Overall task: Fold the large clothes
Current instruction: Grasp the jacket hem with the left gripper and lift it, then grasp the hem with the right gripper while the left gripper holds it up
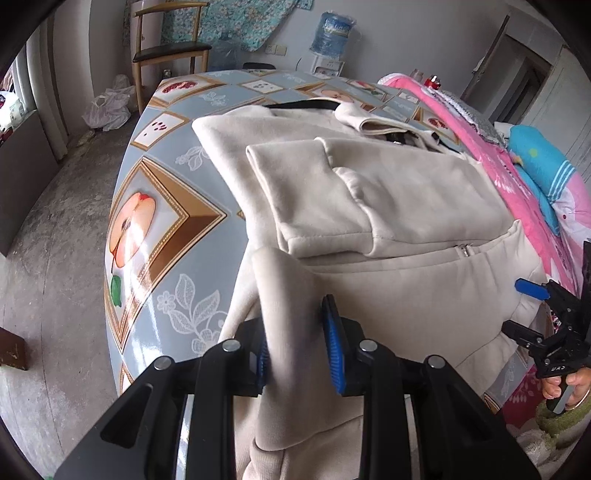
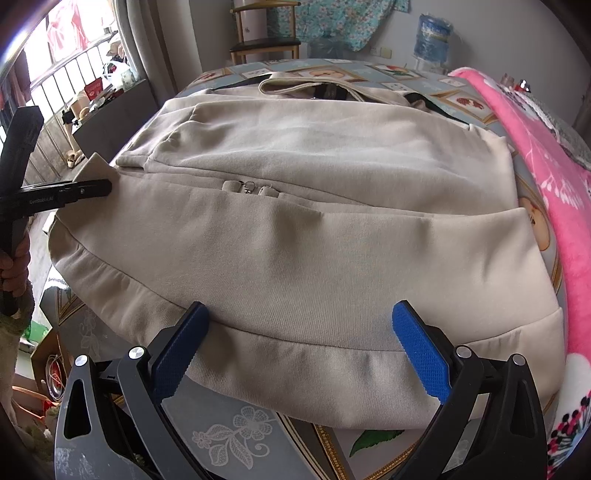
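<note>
Left black plastic two-finger gripper [image 1: 301,347]: ribbed blue pads, silver pivot screws. Right black plastic two-finger gripper [image 2: 301,350]: identical. Bare-skinned hand [image 1: 565,387], gold bangle, green fuzzy cuff, lower right.

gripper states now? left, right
Left gripper: shut on a fold of the jacket.
Right gripper: open, at the jacket's hem, holding nothing.

We can read very little here. In the right wrist view, the left claw [image 2: 105,186] carries small white lettering along its black arm, roughly "GenRobot.AI", though it is tiny and we are not sure of it. The water bottle [image 1: 331,31] on the dispenser bears a blue label whose print is too blurred to make out.
</note>
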Demonstrator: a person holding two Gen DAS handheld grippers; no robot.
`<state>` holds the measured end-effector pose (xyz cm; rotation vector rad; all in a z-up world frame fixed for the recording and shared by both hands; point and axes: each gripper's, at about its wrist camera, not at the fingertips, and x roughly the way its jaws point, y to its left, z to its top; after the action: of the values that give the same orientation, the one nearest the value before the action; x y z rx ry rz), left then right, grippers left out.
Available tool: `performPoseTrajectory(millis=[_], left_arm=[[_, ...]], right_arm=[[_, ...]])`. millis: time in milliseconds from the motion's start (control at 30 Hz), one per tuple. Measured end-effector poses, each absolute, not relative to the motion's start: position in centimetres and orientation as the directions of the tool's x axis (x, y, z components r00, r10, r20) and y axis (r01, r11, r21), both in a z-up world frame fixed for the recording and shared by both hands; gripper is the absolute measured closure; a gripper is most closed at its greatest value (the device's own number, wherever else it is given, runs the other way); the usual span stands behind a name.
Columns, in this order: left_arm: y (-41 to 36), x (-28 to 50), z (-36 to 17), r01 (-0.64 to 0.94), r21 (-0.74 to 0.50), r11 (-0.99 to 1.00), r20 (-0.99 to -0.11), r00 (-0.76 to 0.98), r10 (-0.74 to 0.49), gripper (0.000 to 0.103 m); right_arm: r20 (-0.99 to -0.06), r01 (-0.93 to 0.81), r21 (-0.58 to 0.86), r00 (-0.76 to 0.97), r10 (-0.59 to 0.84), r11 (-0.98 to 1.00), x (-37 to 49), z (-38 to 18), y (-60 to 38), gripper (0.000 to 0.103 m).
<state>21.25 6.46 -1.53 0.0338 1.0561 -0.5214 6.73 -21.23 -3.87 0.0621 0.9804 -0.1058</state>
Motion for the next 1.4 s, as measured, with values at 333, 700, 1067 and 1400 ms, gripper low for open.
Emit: performPoseTrajectory(millis=[333,700,1067,1400], left_arm=[[3.2,18.4,-1.4,0.474,0.089,0.876,-0.829,0.523,-0.198,0.087],[3.0,18.5,-1.5,0.469,0.113,0.876,-0.830,0.529,-0.176,0.088],[2.6,18.4,-1.5,0.472,0.132,0.872,-0.830,0.533,-0.163,0.088],[2.5,18.5,-1.5,0.473,0.141,0.870,-0.830,0.535,-0.157,0.088]], right_arm=[[-0.763,0.252,0.116,0.642,-0.076,0.961,3.2,0.5,-29.6,0.020],[-0.789,0.372,0.273,0.614,-0.015,0.888,6.4,-0.6,-39.9,0.047],[-0.761,0.300,0.267,0.649,0.009,0.916,4.3,0.4,-38.7,0.070],[-0.757,0.234,0.334,0.643,0.113,0.913,5.5,0.0,-39.8,0.070]])
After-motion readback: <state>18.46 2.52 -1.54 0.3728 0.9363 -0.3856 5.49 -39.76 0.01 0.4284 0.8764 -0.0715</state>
